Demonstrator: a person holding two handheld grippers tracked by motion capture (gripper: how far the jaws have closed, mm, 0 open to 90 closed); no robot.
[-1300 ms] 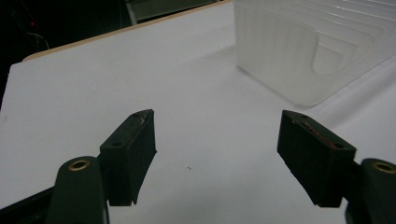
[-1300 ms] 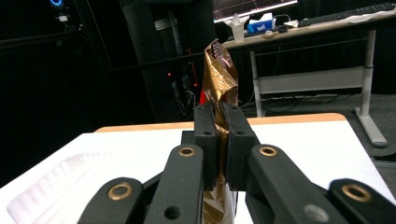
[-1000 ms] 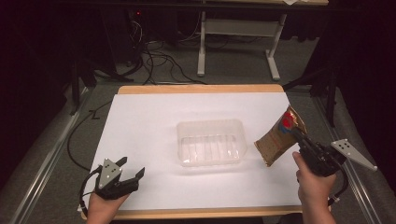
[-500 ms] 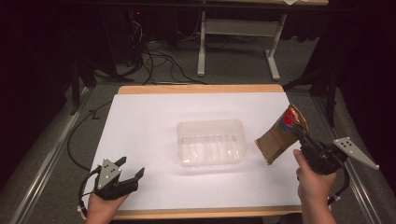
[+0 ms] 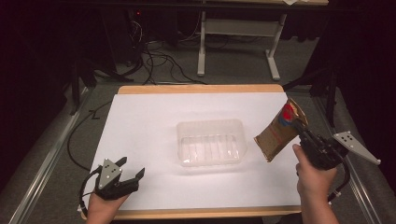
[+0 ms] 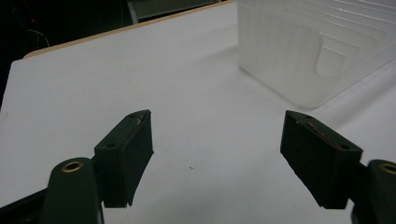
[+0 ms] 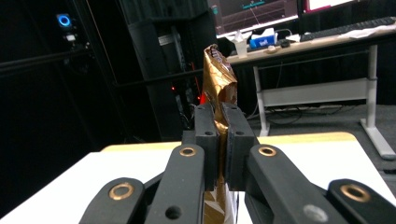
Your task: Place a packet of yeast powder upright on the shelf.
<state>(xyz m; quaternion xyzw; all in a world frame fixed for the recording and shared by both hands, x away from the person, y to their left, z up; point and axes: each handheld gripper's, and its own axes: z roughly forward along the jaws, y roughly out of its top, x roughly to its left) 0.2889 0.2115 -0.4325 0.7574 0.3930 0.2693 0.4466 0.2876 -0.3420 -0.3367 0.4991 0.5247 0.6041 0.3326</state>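
Brown foil snack bag (image 5: 279,134) up in the air at the table's right edge, pinched by the right hand-held gripper (image 5: 303,135).

White covering spreads over the table (image 5: 154,126), and at its centre sits a clear plastic tray (image 5: 211,142), open side up. Over on the right, the right hand-held gripper has its jaws clamped tight on the bag; in the right gripper view the crumpled bronze foil (image 7: 219,79) stands up between the two black pads, and from the high view the bag hangs tilted, its lower end just beside the tray's right side, clear of the table. Down at the near left corner, the left hand-held gripper (image 5: 133,170) rests low with its jaws spread wide, gripping nothing; its own view looks across bare white surface toward the tray's ribbed wall (image 6: 299,51).
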